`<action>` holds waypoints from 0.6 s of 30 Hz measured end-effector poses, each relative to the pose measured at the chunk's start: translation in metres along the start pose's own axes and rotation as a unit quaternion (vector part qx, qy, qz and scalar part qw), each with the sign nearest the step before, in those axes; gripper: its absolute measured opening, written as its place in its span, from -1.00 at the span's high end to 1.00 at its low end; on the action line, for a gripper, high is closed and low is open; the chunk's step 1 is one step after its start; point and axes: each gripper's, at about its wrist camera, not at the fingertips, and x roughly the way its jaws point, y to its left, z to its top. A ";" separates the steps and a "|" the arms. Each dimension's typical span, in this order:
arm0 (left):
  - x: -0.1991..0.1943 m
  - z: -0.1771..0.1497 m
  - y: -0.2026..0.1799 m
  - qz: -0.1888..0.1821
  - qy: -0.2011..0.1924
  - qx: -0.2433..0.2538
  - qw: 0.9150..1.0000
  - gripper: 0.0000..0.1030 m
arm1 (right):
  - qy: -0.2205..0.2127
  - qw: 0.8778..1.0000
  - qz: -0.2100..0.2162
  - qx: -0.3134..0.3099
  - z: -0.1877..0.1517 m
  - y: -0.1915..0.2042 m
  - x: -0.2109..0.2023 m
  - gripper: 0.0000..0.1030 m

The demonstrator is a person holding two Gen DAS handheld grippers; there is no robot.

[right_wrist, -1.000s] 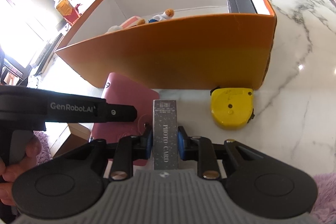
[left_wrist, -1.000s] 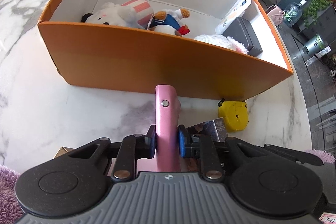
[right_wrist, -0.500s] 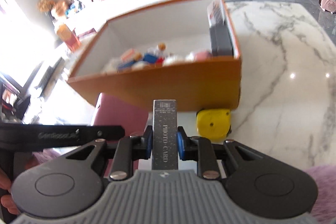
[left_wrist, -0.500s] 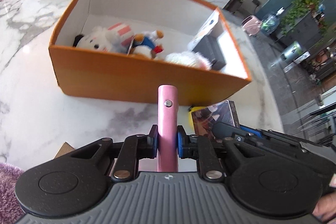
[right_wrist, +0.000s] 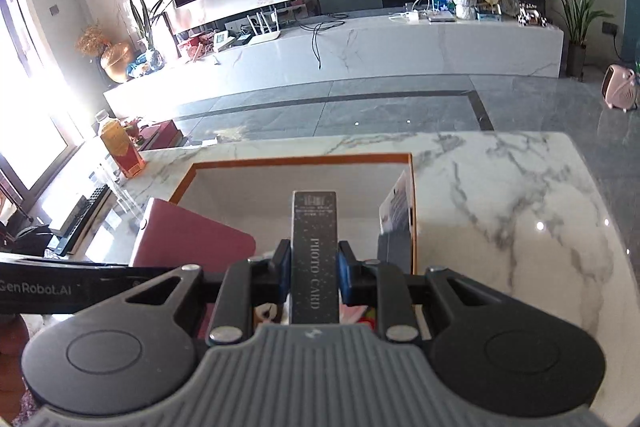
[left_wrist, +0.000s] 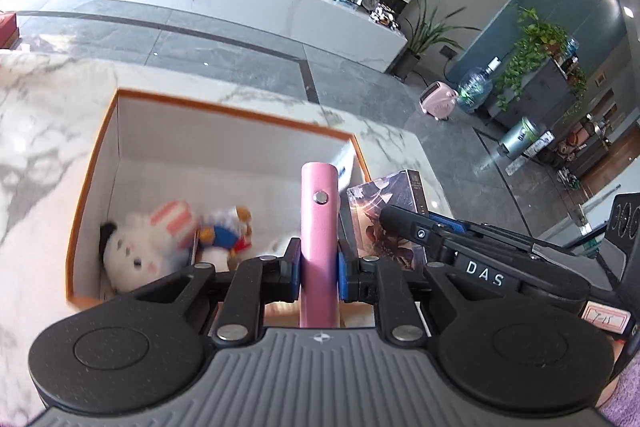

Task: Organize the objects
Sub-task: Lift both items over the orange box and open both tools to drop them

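**Left wrist view: both grippers loaded above the orange box**

Your left gripper (left_wrist: 319,263) pinches a pink case (left_wrist: 319,223) edge-on, its tip above the open orange box (left_wrist: 86,187) where a white plush (left_wrist: 132,251) and a duck plush (left_wrist: 226,231) lie. Your right gripper (right_wrist: 313,267) clamps a dark photo card box (right_wrist: 314,247), also over the box (right_wrist: 304,159), on the marble table (right_wrist: 512,203).

Right gripper (right_wrist: 314,279) clamped on dark "PHOTO CARD" box (right_wrist: 314,247), held edge-up over the orange box (right_wrist: 412,195) w/ white inside. Pink case (right_wrist: 192,243) at left, above box's left wall, other gripper arm (right_wrist: 60,287) beside it. Marble table (right_wrist: 520,211) under everything.
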 end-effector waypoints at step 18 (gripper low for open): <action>0.111 0.052 0.052 0.034 0.044 -0.035 0.998 0.61 | 0.089 0.979 -0.115 -0.140 0.023 0.007 0.181 0.53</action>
